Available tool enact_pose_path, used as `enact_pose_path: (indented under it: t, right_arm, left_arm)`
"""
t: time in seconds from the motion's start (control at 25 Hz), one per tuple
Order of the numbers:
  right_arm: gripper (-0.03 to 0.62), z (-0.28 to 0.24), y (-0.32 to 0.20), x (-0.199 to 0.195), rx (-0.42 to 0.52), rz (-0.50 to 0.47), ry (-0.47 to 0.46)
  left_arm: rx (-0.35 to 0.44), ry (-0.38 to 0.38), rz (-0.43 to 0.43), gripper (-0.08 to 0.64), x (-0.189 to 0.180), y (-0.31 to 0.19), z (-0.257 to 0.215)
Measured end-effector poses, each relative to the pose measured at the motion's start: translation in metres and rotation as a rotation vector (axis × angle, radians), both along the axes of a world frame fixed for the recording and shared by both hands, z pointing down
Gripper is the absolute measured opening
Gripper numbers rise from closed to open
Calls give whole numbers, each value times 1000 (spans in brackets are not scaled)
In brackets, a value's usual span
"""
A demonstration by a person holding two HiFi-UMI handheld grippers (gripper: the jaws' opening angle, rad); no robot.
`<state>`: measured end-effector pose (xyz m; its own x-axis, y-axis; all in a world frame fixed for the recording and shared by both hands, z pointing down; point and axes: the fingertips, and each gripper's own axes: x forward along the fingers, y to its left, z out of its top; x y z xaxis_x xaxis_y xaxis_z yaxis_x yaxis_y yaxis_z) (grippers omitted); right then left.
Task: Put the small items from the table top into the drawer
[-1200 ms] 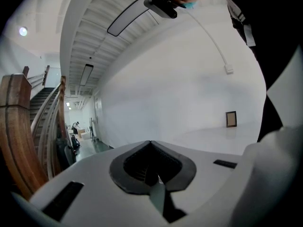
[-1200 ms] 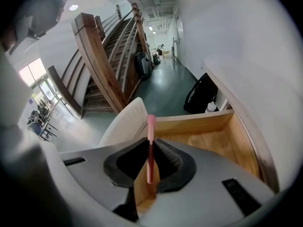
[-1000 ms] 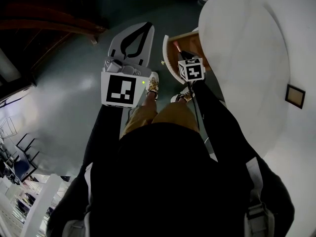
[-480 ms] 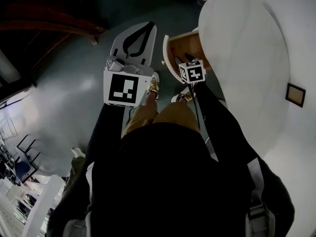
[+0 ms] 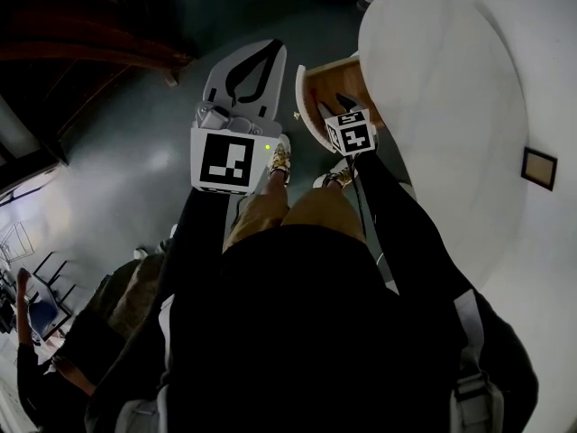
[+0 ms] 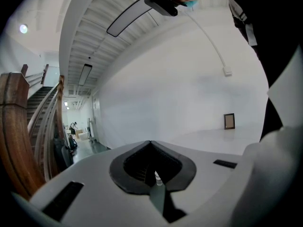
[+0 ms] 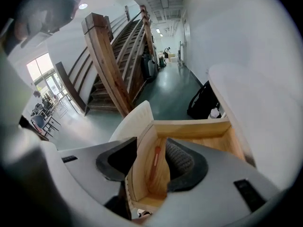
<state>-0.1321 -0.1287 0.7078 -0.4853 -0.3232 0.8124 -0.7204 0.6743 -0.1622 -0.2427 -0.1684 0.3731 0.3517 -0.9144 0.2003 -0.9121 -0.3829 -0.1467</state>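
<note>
The wooden drawer [image 5: 339, 76] [image 7: 189, 126] stands pulled out from the white round table [image 5: 442, 88] [image 7: 255, 98]. My right gripper [image 5: 330, 106] [image 7: 151, 143] hangs right over it; its jaws have just been opening and stand open, with nothing between them. Below them a thin red pen-like item [image 7: 155, 162] lies on the drawer's floor, along its left wall. Out over the floor to the drawer's left, my left gripper [image 5: 261, 50] [image 6: 150, 143] is shut and empty.
The drawer's curved white front [image 7: 132, 122] faces the dark green floor. A black bag [image 7: 202, 100] and a bottle [image 7: 214, 112] stand by the table's foot. A wooden staircase [image 7: 109, 56] rises beyond. A small framed picture [image 5: 538, 171] leans on the wall. Another person [image 5: 54, 350] is at lower left.
The right gripper's jaws have parted; the red item seen at their tips a second ago now lies in the drawer. Another person has come into the head view at lower left.
</note>
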Motion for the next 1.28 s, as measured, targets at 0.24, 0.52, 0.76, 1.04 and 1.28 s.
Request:
enact_pose_path:
  t: [0.24,0.52,0.76,1.04,1.28]
  right_arm:
    - [204,-57,-26,-8,149,10,-79]
    - [204,-128,-55,-6,309,48,-160]
    - [202,-182,-69,-2,421,82,-222]
    - [202,-251,-76,13,550,116,-316]
    - [199,-303,-73,26,656,138,-365]
  left_arm:
    - [27,6,7,15,5,-2,-11]
    - [71,4,37,15,21,-9,-28]
    - [103,0,56,15,29,-13,-43]
    - [137,-22,74,15,48,-14,-61]
    - [164,-18,97,15,60,-12,-74]
